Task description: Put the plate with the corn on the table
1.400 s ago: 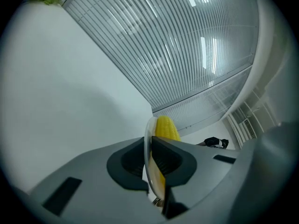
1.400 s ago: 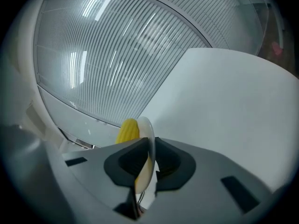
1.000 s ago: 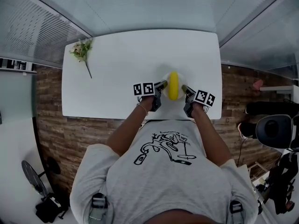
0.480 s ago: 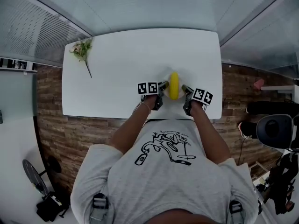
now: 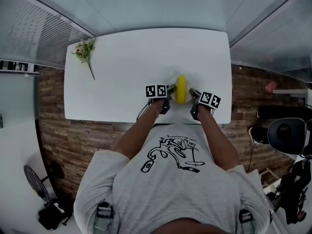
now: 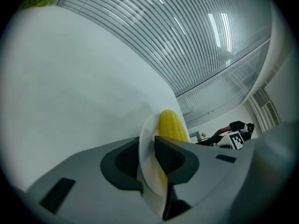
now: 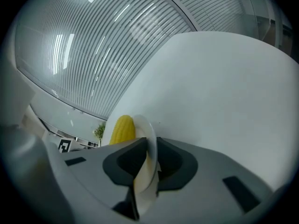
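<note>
Your left gripper (image 5: 170, 88) stands loose around the left rim of the round white plate (image 6: 147, 146). Its jaws have just been opening, and the rim sits between them with a dark gap on one side. Your right gripper (image 5: 192, 91) is clamped on the plate's opposite rim, with a pad tight against each face. The plate sits between the two tools, low at the near part of the white rectangular table (image 5: 131, 52); whether it touches the top cannot be told. On the plate lies the yellow corn cob (image 5: 181, 88), pointing lengthways away from you. A small green flower sprig (image 5: 86, 52) lies well apart at the table's far left corner.
</note>
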Demonstrator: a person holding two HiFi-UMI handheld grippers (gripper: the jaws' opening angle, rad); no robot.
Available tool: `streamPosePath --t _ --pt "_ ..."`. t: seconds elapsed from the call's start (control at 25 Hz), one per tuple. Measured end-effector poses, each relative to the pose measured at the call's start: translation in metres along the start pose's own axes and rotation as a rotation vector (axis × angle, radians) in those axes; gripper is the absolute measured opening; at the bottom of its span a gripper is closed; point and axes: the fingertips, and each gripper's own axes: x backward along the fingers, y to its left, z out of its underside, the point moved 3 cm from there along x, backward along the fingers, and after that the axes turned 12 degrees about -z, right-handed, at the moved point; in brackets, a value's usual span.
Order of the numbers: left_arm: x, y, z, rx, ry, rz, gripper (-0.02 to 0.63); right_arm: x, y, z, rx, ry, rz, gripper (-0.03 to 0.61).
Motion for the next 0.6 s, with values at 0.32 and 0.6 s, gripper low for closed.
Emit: streamPosePath --t 0.32,0.6 --pt "-0.0016 -0.0027 -0.0020 -0.090 -0.013 -0.042 0.086 -0.0011 -0.0040 -0.0014 -0.001 0.002 0.006 0.077" --pt "-0.0013 -0.0057 -0.0053 -0.195 -0.025 -0.101 0.101 -0.0009 -0.0037 -0.0041 0.013 0.006 0.008 0.078"
